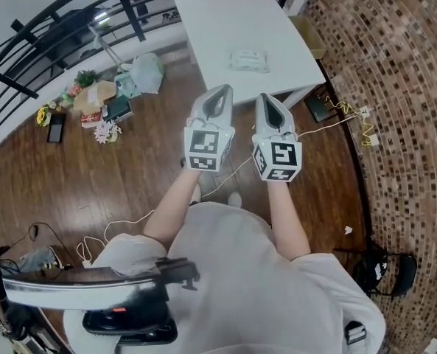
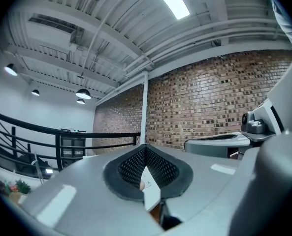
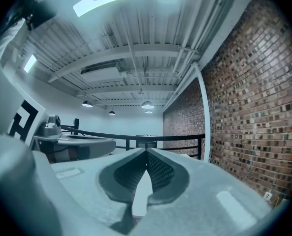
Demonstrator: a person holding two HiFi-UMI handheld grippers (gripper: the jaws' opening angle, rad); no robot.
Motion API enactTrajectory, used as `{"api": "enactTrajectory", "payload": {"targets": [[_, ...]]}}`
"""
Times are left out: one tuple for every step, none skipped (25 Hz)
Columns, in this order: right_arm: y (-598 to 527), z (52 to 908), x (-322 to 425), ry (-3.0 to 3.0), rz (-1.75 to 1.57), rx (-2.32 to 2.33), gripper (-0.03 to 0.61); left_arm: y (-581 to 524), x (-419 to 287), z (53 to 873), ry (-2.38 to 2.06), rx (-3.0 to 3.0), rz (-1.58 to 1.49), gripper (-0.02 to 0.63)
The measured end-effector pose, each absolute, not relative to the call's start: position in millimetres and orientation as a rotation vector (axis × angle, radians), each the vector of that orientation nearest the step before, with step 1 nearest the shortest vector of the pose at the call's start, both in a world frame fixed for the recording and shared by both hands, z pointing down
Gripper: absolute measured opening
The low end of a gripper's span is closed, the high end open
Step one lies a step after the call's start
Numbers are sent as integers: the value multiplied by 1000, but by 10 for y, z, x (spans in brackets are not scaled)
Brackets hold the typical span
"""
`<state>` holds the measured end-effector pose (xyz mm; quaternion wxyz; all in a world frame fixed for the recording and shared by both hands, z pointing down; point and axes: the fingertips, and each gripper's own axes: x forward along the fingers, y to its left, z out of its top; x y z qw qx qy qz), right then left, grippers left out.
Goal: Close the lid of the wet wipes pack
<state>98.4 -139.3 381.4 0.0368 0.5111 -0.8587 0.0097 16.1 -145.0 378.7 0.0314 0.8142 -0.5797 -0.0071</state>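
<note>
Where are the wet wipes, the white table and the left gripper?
wet wipes pack [image 1: 249, 60]: head view, middle of its top.
white table [image 1: 218, 21]: head view, bare top beyond the pack.
left gripper [image 1: 219, 91]: head view, at its jaw tips.

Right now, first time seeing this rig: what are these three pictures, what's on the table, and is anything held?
There is no robot here. A person holds a two-jaw gripper in each hand. The head view comes from a camera on their head looking steeply down. It shows the left gripper and the right gripper, each carrying a marker cube that is part of it. The other two pictures come from cameras riding on the grippers, looking along the jaws. Both point up toward the ceiling and the brick wall. In each, the jaws meet at the tips with nothing between them, so nothing is held. Ahead stands a white table with the wet wipes pack on it, apart from both grippers. The pack is too small to tell if its lid is open.
</note>
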Motion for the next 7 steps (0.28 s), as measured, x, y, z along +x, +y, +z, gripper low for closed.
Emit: {"api": "enactTrajectory", "payload": {"targets": [[-1409,3801,965,-2636,24,1572,-11,-1465,145,3776,-1784,2512,-26,15],[-1424,3788,951,-2635,18,1575,-11,-1479,131,3763,-1781,2514,-32,17],[-1435,3776,939,-2634,12,1578,-11,-1490,116,3750,-1778,2516,-39,15],[-1444,3766,928,-2634,7,1582,-11,-1500,100,3733,-1777,2518,-46,15],[-1452,3756,917,-2633,3,1586,-11,-1509,83,3708,-1775,2520,-52,15],[-1461,3746,906,-2633,-1,1592,-11,-1520,66,3676,-1774,2523,-58,15],[-1469,3735,895,-2633,-5,1598,-11,-1531,49,3640,-1772,2526,-64,15]]}}
